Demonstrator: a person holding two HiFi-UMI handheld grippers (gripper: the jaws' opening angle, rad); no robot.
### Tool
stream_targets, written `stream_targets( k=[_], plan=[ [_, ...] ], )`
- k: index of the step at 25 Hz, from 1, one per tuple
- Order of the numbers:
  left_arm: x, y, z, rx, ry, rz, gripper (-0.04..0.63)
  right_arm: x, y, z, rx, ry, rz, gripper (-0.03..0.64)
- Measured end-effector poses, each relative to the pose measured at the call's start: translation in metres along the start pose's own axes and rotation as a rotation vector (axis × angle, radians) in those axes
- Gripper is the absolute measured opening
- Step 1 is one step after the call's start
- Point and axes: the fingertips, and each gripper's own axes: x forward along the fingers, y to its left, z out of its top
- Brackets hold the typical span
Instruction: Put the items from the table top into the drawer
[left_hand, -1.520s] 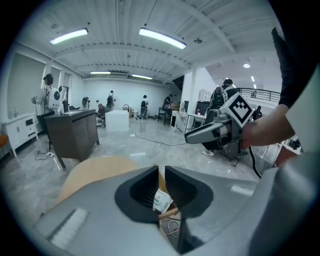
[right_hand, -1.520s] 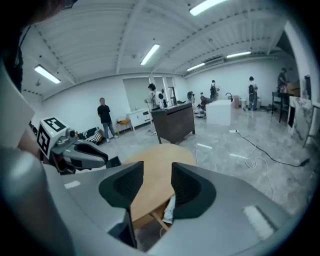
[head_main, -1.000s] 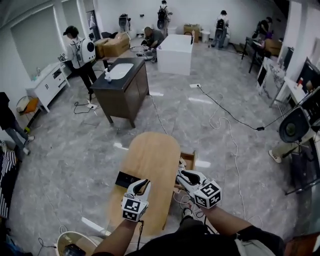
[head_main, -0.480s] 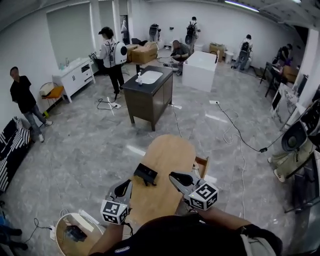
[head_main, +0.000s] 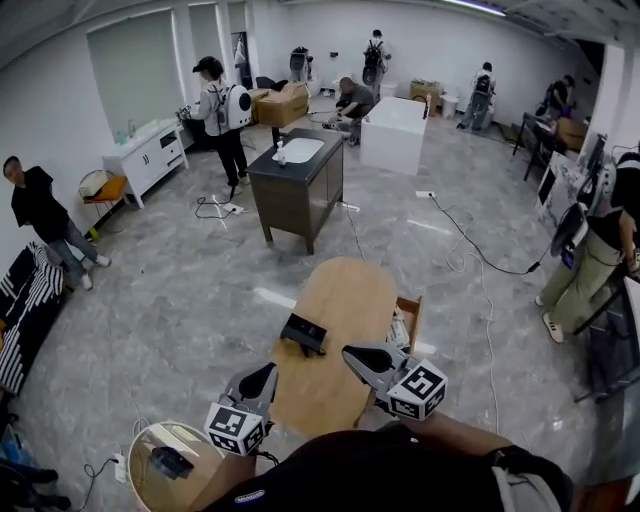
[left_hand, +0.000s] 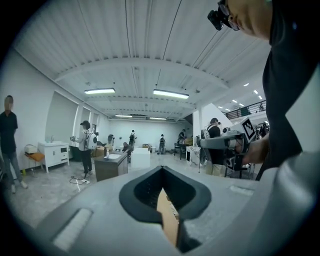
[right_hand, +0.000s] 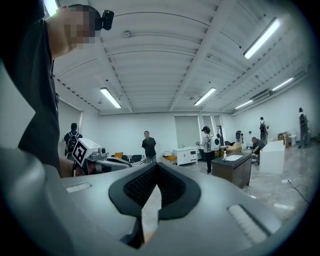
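A black box (head_main: 303, 333) lies on the left part of the oval wooden table (head_main: 345, 295). At the table's right side a drawer (head_main: 411, 310) stands pulled out, with pale items inside. My left gripper (head_main: 264, 374) hovers at the table's near-left edge, a little short of the black box, its jaws shut on nothing. My right gripper (head_main: 352, 353) hangs over the table's near end, pointing left, also shut and empty. In the left gripper view the left gripper (left_hand: 161, 169) aims across the room. The right gripper (right_hand: 156, 166) does the same in its own view.
A small round table (head_main: 150, 450) with a dark object on it stands at my lower left. A dark sink cabinet (head_main: 293, 190) and a white block (head_main: 393, 135) stand farther off. Cables (head_main: 470, 250) run over the grey floor. Several people stand around the room.
The head view has swung, so the table sits more to the right. My left gripper has drawn back from the black box. The right gripper has moved from the drawer side to over the table's near end.
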Motion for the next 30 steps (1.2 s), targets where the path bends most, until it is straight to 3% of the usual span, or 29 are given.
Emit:
stream_targets(
  k=[9, 20, 30],
  plan=[
    [0.026, -0.046, 0.014, 0.057, 0.009, -0.066, 0.006, -0.039, -0.007, 0.007, -0.014, -0.057, -0.015, 0.029],
    [0.093, -0.142, 0.044, 0.078, -0.005, -0.199, 0.006, -0.124, -0.054, 0.011, 0.01, -0.083, -0.103, 0.029],
    [0.098, -0.173, 0.045, 0.072, 0.002, -0.202, 0.006, -0.146, -0.054, 0.012, -0.012, -0.1, -0.091, 0.028]
  ],
)
